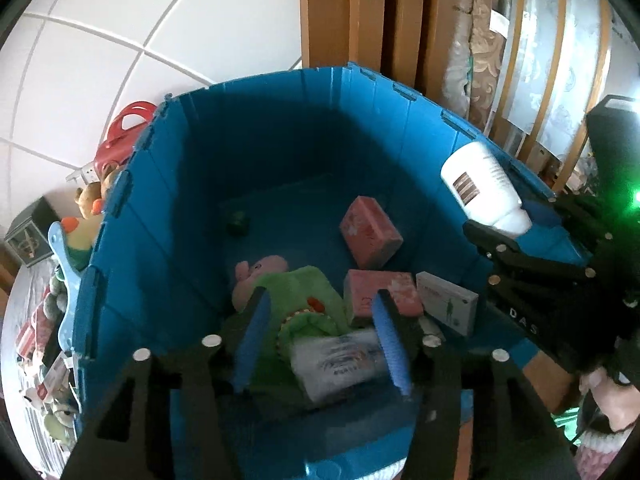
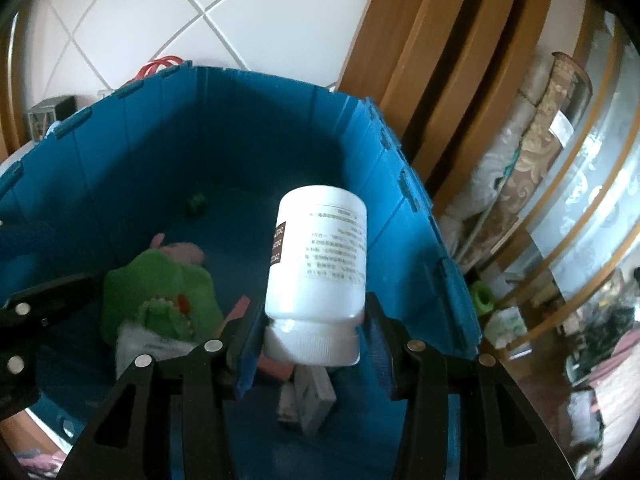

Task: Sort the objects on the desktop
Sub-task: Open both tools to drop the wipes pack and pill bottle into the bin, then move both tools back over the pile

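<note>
White bottle [image 2: 316, 264] clamped cap-down in right gripper [image 2: 310, 344], over blue bin [image 1: 132, 216] at 3 o'clock rim, left gripper [image 1: 320, 340] jaws apart above a blurry, prob. tissue pack [image 1: 340, 360], inside bin: green plush [image 1: 296, 292], two pink boxes [image 1: 370, 230], grey box [image 1: 446, 302].

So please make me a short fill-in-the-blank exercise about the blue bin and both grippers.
1. The right gripper holds a white ____ by its cap end.
2. The blue bin holds two ____ boxes.
3. The left gripper is ____ above a white packet.
4. The plush toy is mostly ____.

Missing: bottle; pink; open; green
</note>
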The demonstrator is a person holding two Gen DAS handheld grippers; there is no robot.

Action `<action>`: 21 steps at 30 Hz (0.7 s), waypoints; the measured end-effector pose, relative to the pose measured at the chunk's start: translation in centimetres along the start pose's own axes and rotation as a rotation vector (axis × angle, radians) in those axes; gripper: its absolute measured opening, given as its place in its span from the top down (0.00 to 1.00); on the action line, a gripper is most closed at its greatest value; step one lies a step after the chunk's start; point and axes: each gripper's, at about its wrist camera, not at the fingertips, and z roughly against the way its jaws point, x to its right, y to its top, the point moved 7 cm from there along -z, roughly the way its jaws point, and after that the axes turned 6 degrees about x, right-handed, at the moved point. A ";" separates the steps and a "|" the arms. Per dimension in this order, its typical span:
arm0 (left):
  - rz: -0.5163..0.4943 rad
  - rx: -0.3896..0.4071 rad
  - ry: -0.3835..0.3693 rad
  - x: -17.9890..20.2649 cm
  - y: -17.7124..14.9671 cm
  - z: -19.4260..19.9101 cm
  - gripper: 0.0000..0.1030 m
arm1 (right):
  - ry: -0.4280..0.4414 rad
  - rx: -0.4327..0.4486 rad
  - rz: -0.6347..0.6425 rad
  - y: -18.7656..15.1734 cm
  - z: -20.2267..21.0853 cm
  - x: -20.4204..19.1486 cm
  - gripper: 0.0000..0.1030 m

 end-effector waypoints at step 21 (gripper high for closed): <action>0.063 0.124 0.032 -2.3 -0.3 4.3 0.42 | -0.003 0.131 -0.073 0.9 6.2 0.6 0.00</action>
